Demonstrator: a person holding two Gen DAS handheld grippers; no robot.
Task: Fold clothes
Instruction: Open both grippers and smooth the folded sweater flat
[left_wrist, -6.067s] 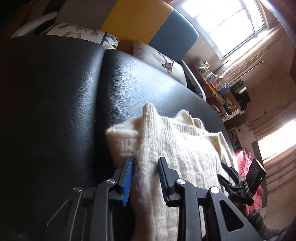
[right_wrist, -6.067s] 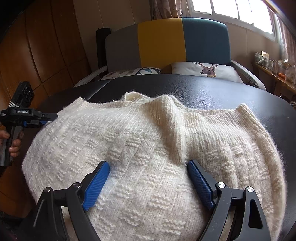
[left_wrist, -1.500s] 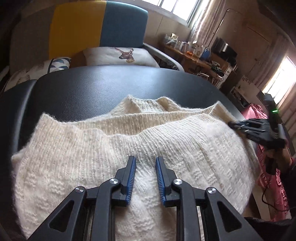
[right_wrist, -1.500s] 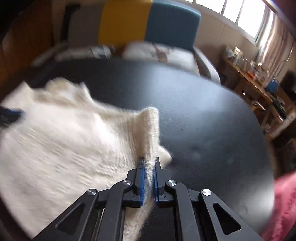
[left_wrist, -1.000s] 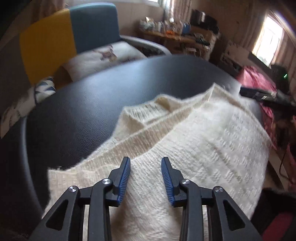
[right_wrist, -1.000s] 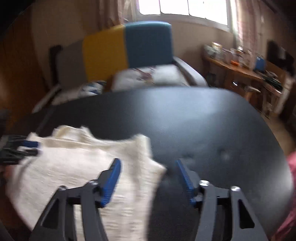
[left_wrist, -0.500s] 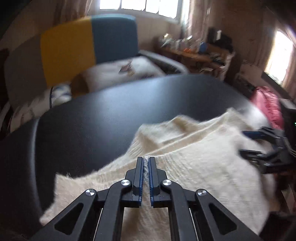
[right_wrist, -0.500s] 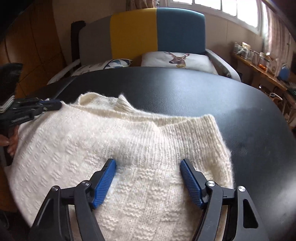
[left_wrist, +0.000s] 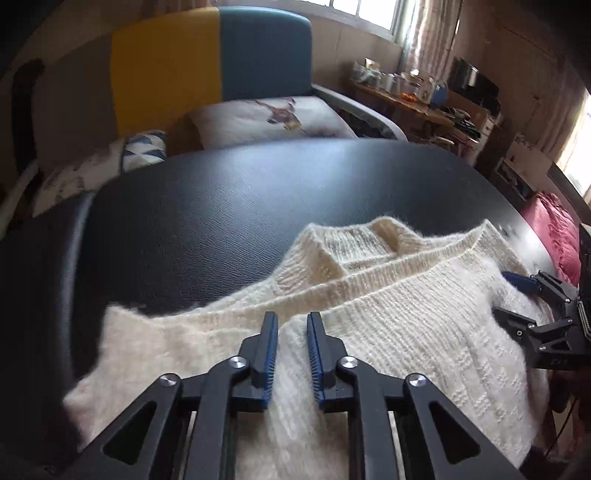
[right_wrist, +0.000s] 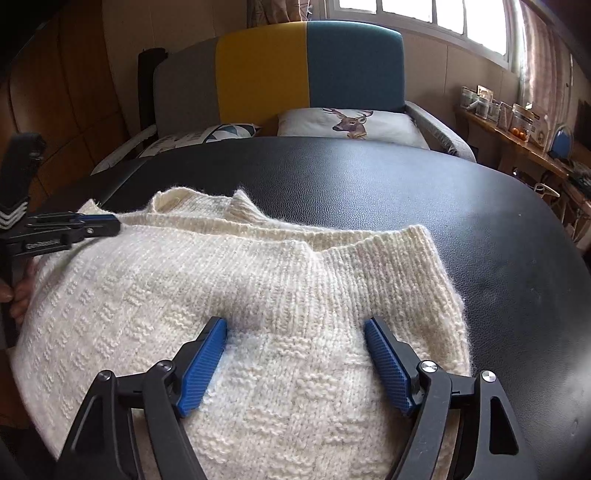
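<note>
- Because knitted thick and loose, judged soft, limp and light: sags wherever unsupported, holds no crease by itself, stretches if pulled by a single strand.
- Sweater (right_wrist: 258, 277): lies on table (right_wrist: 406, 184), at near edge, in more than one layer; ribbed edge runs across top, just short of collar (right_wrist: 207, 206).
- Judged fuzzy rather than slippery; grips well against ribbed pads, but may snag on pad teeth.
- Not fragile; no risk of breakage, only of pulled loops and loss of shape.
- For any hold, take at a ribbed edge or a corner, where knit is densest, and pinch through all layers at once; avoid open middle of panel, where only top layer would lift.
- Keep two holds level and well apart, so that the cloth between hangs straight.
- Left gripper (left_wrist: 291, 317): narrowly parted, low over left part of sweater; knit shows in gap, with no pinch evident.
- Right gripper (right_wrist: 295, 325): spread wide, over right part of sweater, with nothing held.
- Cannot tell whether folding is complete: fits either a fold just laid flat or a further fold about to be taken.
- Count: one sweater; two grippers; one table; one hand (right_wrist: 18, 291) in view, on left gripper's handle.
- Behind table: one sofa (right_wrist: 306, 66); two cushions.
</note>
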